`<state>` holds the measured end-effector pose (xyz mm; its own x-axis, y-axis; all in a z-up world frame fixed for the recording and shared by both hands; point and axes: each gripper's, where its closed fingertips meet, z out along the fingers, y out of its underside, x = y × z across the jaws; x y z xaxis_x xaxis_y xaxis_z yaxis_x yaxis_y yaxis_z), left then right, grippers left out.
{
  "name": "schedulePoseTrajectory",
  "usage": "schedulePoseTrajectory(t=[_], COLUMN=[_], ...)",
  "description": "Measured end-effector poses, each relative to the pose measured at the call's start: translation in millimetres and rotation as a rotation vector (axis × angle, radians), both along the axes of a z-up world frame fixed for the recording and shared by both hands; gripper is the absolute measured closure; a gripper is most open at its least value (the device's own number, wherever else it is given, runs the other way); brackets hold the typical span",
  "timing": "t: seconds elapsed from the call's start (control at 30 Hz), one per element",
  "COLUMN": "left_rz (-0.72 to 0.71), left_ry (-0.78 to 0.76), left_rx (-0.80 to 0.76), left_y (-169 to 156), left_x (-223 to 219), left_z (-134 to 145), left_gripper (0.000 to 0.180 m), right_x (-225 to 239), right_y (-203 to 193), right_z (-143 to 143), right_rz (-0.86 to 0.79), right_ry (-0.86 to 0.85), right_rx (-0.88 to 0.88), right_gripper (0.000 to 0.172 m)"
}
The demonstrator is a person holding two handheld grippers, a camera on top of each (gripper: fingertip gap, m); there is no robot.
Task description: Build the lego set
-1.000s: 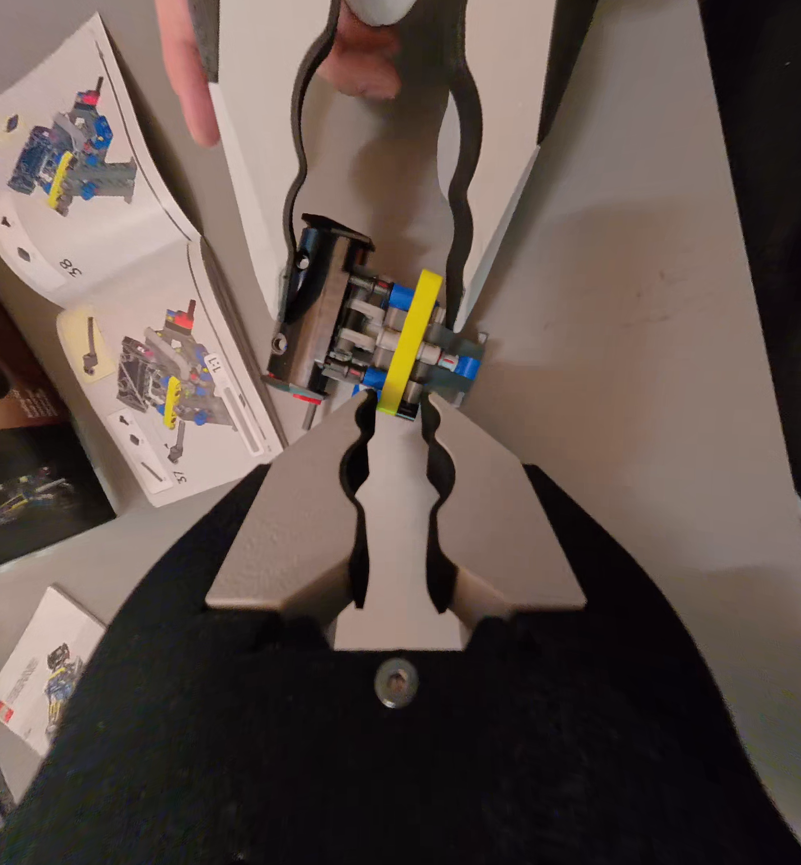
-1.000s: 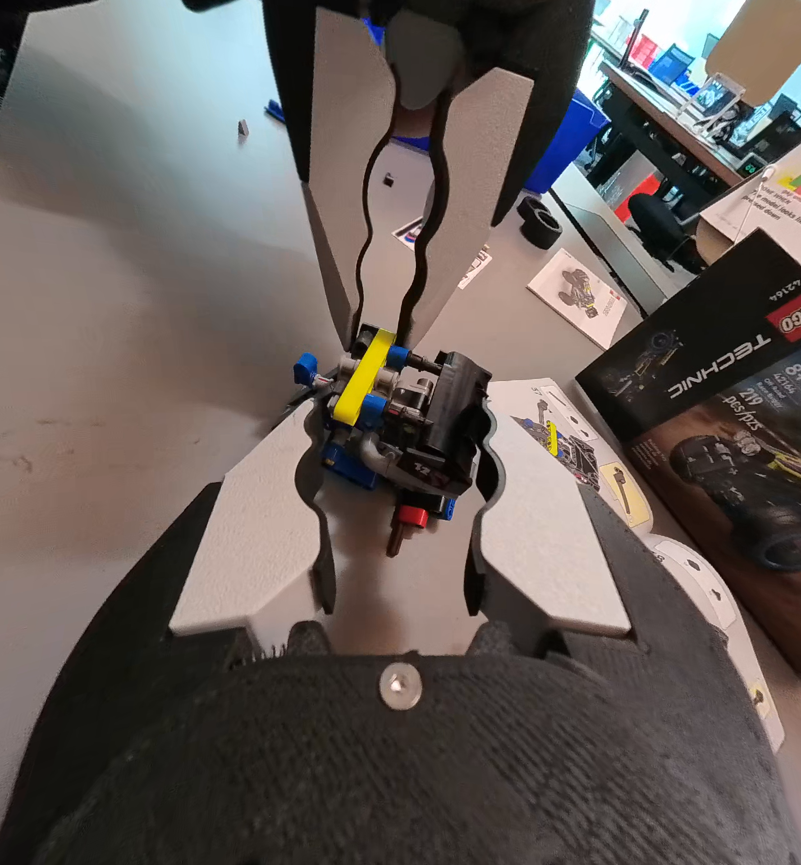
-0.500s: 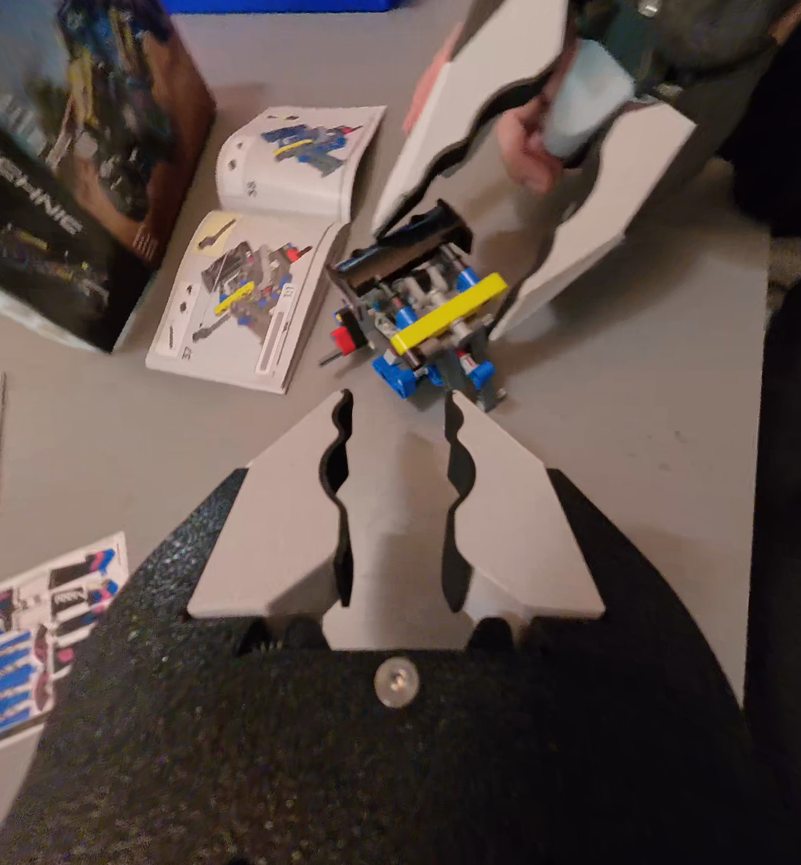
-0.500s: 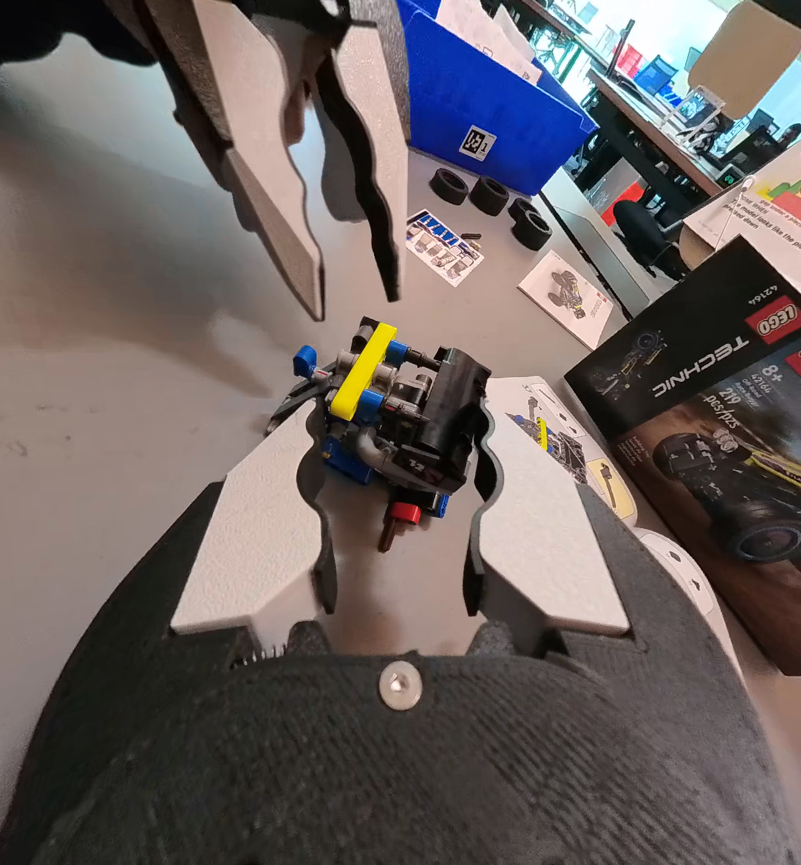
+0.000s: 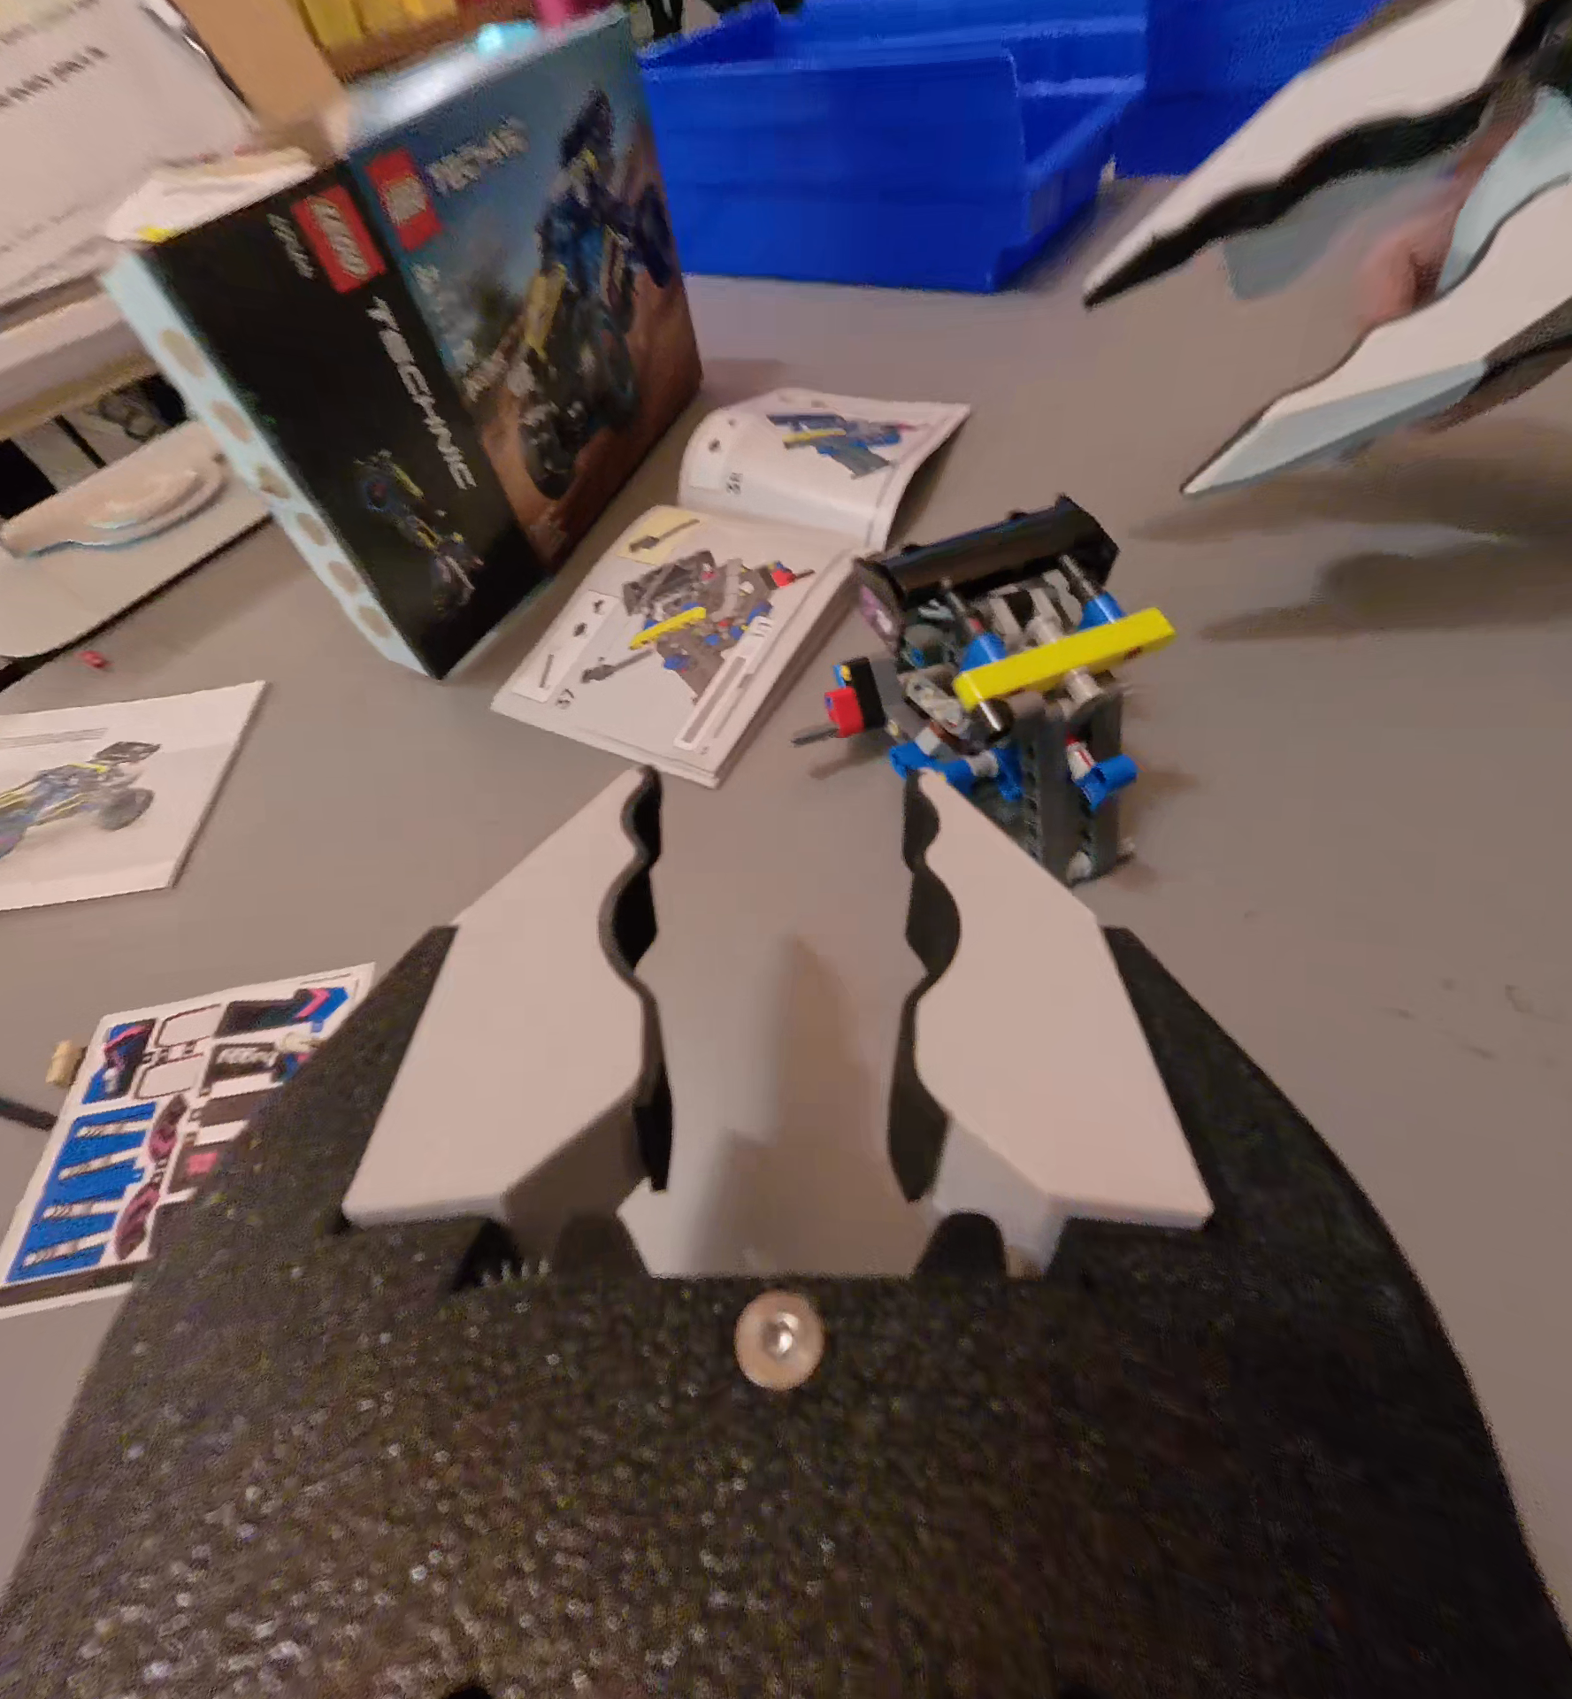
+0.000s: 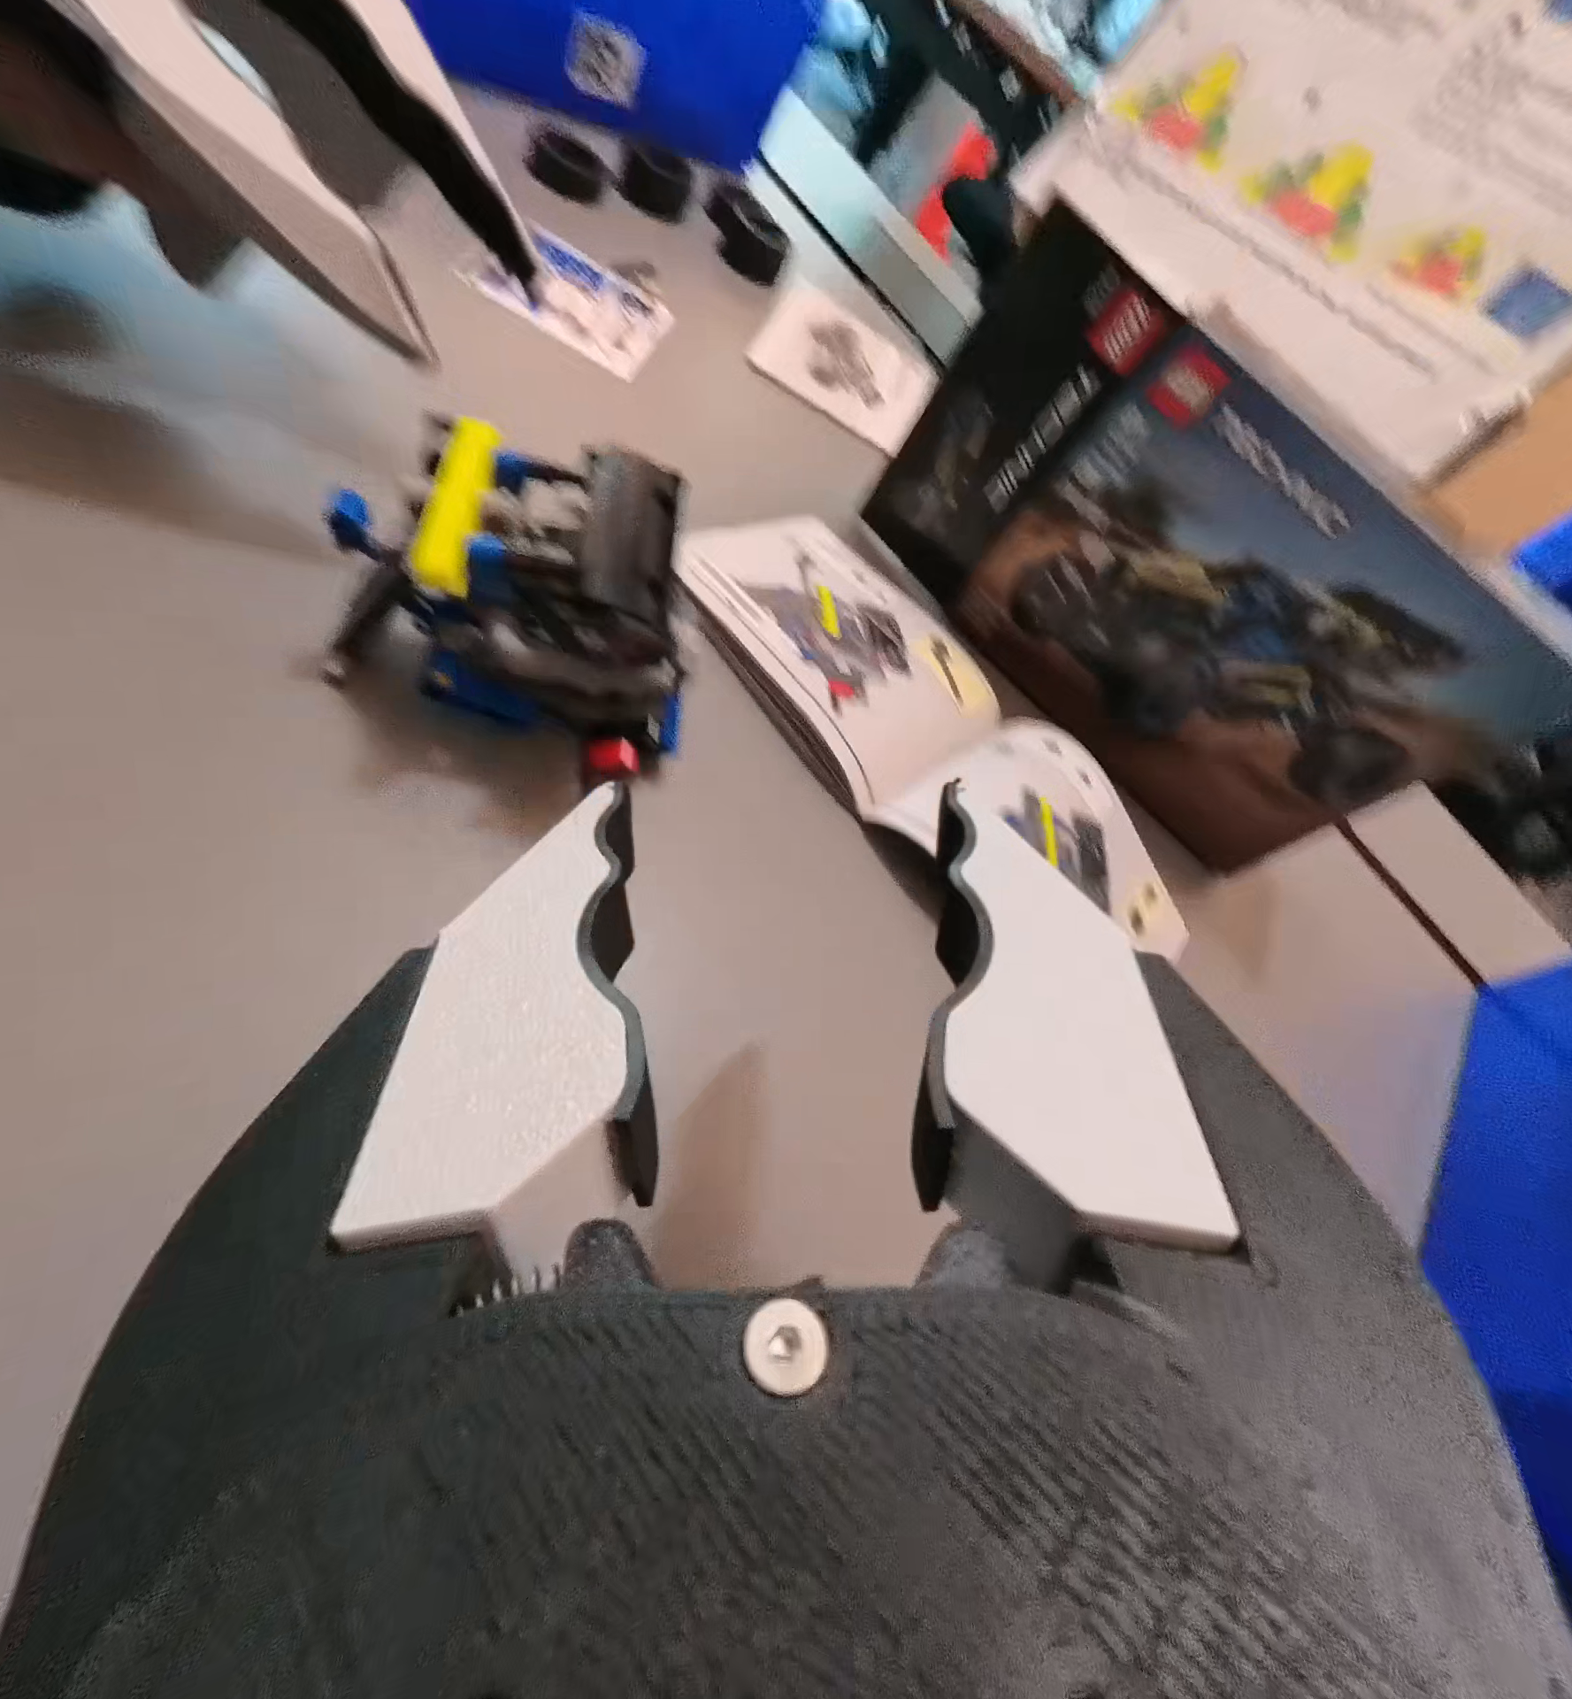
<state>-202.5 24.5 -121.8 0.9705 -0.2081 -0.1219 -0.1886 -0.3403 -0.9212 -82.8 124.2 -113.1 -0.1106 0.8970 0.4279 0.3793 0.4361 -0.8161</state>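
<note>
Both tongs, left [image 5: 777, 809] and right [image 6: 782, 809], are being held apart, empty; brick model [image 5: 1002, 680] is probably being left nearer the left.

Each claw [image 5: 777, 795] has pale grey wedge fingers [image 6: 524, 993] with wavy black pads, a black textured body and one silver screw [image 5: 779, 1339].

left wrist: low over table, facing bins | right wrist: opposite side | shared: brick model [image 5: 1002, 662] [image 6: 524, 570]
</note>
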Motion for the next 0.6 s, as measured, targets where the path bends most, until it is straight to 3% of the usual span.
schedulePoseTrajectory(t=[0.1,0.2,0.33,0.4,0.5,0.6], left_rz=[0.058,0.173,0.391,0.443,0.447,0.442], left_ry=[0.017,0.188,0.516,0.630,0.673,0.676], left_rx=[0.028,0.049,0.108,0.101,0.071,0.080], left_y=[-1.8,-4.3,-12.3,-14.9,-13.0,-11.8], left_x=[-17.4,-44.0,-79.4,-85.4,-86.1,-85.1], left_z=[2.4,-0.1,5.4,3.8,-2.8,-3.3], left_gripper=[0.107,0.099,0.108,0.111,0.119,0.127], right_x=[16.9,23.7,17.6,9.3,-7.7,-34.4], right_y=[36.2,69.1,105.0,125.2,154.0,159.7], right_z=[-16.4,-21.2,-23.2,-20.5,-13.5,-7.3], right_rz=[-0.140,-0.226,-0.229,-0.221,-0.247,-0.190], right_ry=[-0.089,-0.126,-0.158,-0.141,-0.086,-0.038], right_rx=[0.013,0.027,0.090,0.144,0.138,0.156], right_gripper=[0.114,0.121,0.145,0.148,0.169,0.172])
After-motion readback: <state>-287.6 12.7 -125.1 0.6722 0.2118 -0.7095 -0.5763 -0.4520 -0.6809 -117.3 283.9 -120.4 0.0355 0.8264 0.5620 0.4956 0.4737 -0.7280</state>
